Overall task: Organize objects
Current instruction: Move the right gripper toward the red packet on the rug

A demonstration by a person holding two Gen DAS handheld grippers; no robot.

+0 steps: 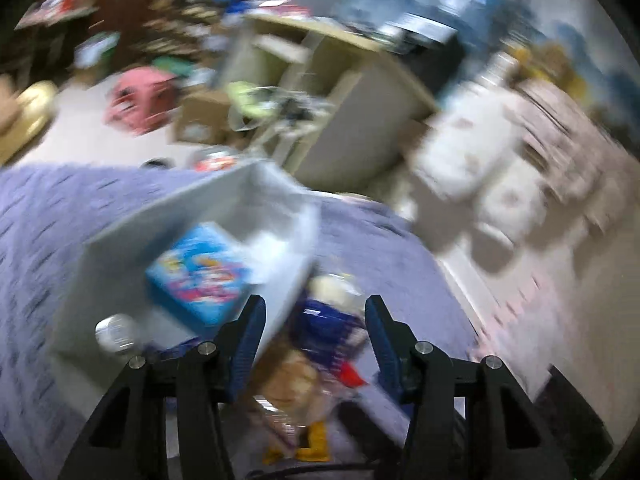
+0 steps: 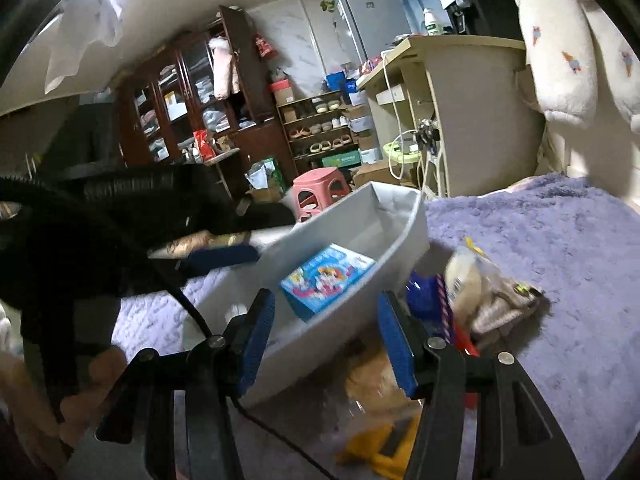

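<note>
Setting: purple blanket (image 2: 560,264) spread over a bed, with a cluttered room beyond.
Grey box (image 2: 404,236): open-topped bin resting on the blanket, in front of both grippers.
Blue picture box (image 2: 326,280): lies tilted inside the grey box, against its floor.
White bottle (image 1: 116,332): small and round, at the near end of the grey box; blurred.
Packet pile (image 2: 488,292): cream, blue and red snack packets heaped on the blanket, just beside the right wall of the grey box.
Yellow packet (image 2: 384,444): on the blanket, close under the right gripper and near the box's corner.
Left gripper (image 2: 224,250): reaches in from the left over the near rim of the grey box. Its own view is smeared and shows the fingers apart.
Gold-and-silver packet (image 2: 200,242): lies along the left gripper's blue pad; whether the pads press on it cannot be told.
Right gripper (image 2: 326,320): fingers apart with nothing gripped; the box wall and loose packets show in the gap.
Pink stool (image 2: 316,190): on the floor behind the grey box.
Desk (image 2: 480,80): pale, standing beyond the bed's far edge.
</note>
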